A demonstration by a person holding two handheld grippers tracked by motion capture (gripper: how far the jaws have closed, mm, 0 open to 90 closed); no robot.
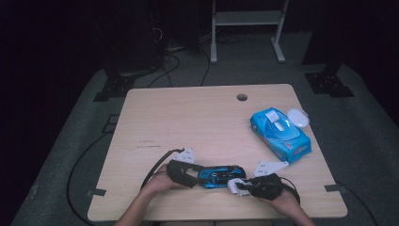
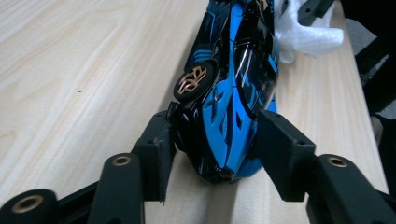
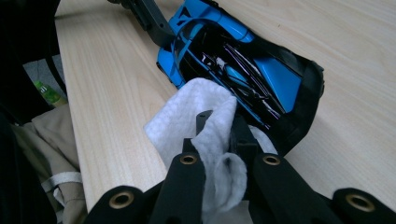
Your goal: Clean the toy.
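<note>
Wiping was plainly the job in hand: the right gripper (image 3: pixel 219 122) had its jaws pinched tight on a crumpled white wet wipe (image 3: pixel 198 119) and pressed it against one end of the glossy blue-and-black toy race car (image 1: pixel 221 176), near the front edge of the pale wooden table (image 1: pixel 188 122). At the other end the left gripper (image 2: pixel 211 140) had its black jaws set narrow about the car's pointed tip, pads against both flanks, apparently to steady it under the rubbing. The car looked tipped on its side, since a black wheel with a bronze-coloured hub (image 2: pixel 192 80) faced up in the left gripper view. Its shell shone, blue panels cut with black stripes. Well apart, by the table's right edge, lay a blue plastic pack of wet wipes (image 1: pixel 281 133) with its white lid open.
</note>
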